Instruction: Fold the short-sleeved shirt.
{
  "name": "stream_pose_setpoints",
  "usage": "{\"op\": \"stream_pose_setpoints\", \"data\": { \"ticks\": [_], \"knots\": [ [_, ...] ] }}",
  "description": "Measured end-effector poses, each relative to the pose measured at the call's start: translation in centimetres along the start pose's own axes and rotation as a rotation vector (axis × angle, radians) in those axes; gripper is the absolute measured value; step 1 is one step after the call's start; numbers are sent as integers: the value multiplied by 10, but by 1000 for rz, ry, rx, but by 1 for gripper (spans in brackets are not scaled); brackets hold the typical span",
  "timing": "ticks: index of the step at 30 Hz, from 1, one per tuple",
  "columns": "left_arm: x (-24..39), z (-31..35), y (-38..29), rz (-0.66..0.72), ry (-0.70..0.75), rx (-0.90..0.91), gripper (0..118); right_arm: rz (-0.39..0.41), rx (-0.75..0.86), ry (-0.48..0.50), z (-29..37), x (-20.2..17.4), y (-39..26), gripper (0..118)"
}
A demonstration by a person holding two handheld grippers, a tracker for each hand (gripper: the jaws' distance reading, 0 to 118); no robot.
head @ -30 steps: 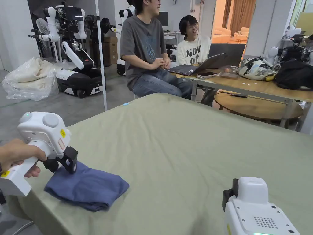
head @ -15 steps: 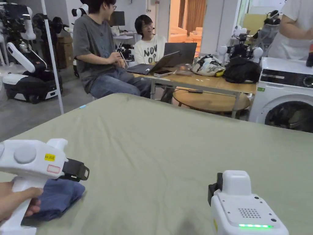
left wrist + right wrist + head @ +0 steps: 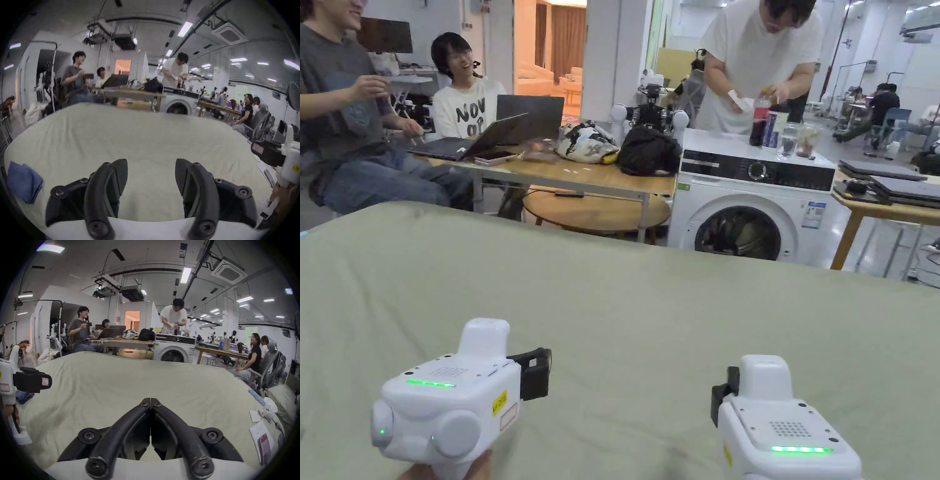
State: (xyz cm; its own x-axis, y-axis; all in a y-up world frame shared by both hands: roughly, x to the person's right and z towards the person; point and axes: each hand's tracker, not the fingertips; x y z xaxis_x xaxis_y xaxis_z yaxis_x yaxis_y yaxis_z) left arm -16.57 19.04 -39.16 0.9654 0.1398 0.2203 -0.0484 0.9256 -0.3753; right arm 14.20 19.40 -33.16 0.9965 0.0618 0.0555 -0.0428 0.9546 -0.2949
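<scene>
At the far left edge of the green-covered desk lies the folded blue shirt, well apart from both tools. To its right, over the near part of the cloth, the left hand-held gripper hovers with its jaws spread apart, nothing between them. Further right, the right hand-held gripper has its jaws pressed together, empty. Beyond the far edge stands a washing machine, a person bent over its top.
</scene>
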Motion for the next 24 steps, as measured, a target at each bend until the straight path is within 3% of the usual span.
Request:
{"op": "stream_pose_setpoints", "data": {
  "ticks": [5,11,15,17,24],
  "knots": [
    [43,2,11,-92,17,105,60,-33,48,-43,7,19,3,0],
    [59,8,11,-114,50,168,46,-105,97,-74,11,30,2,0],
    [64,9,8,-120,78,189,12,-106,104,-89,7,32,1,0],
    [64,8,7,-133,85,197,1,-108,107,-93,6,32,1,0],
    [64,7,7,-135,61,195,0,-115,126,-101,10,30,1,0]
  ]
}}
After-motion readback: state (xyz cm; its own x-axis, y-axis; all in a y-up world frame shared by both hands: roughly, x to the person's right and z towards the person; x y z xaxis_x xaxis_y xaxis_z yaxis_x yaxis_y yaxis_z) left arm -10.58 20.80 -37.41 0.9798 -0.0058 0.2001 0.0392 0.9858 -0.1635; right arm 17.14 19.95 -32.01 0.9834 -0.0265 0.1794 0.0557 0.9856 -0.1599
